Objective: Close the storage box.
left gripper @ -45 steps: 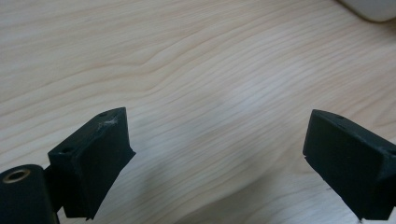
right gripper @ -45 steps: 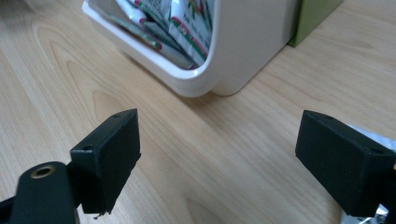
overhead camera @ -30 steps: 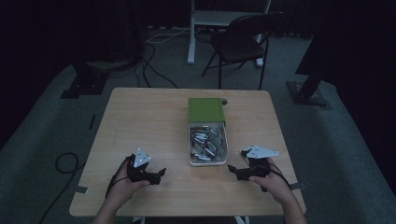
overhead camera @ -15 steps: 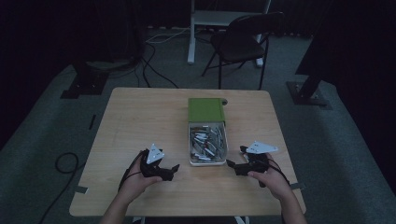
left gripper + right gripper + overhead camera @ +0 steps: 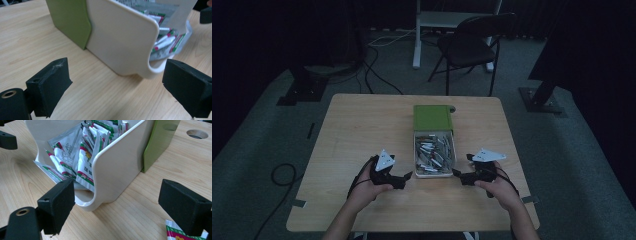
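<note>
The left gripper [image 5: 404, 179] is now closer to the box [image 5: 434, 152] than it was approx. 1 s ago: it has moved to the right along the table, and its tips are now just beside the near-left corner of the box. The right gripper [image 5: 460, 177] has changed very little and is near the near-right corner. So both grippers now flank the open front of the box, w/ the sachets [image 5: 432, 154] between them. My judgement: the approach is almost finished and the picking of a sachet can begin soon, but nothing is picked yet.

Left gripper view: the jaws stand wide apart w/ nothing between them, only bare wood and the cream side wall of the box [image 5: 120, 37] ahead. Right gripper view: jaws also wide apart and empty; the sachets [image 5: 82, 152] stand packed in the open front of the box, and one loose sachet [image 5: 183, 232] lies on the table just under the right-hand jaw.

The box stands in the middle of the table, its green lid part [image 5: 432, 118] on the far side and the cream tray part toward the person.

Surface: a light wooden table [image 5: 352, 130], smooth, w/ a round cable hole [image 5: 197, 134] near the far edge. Room: dark, grey carpet floor, a folding chair [image 5: 472, 45] behind the table, black cables on the floor [image 5: 377, 70], and stand bases at left and right.
</note>
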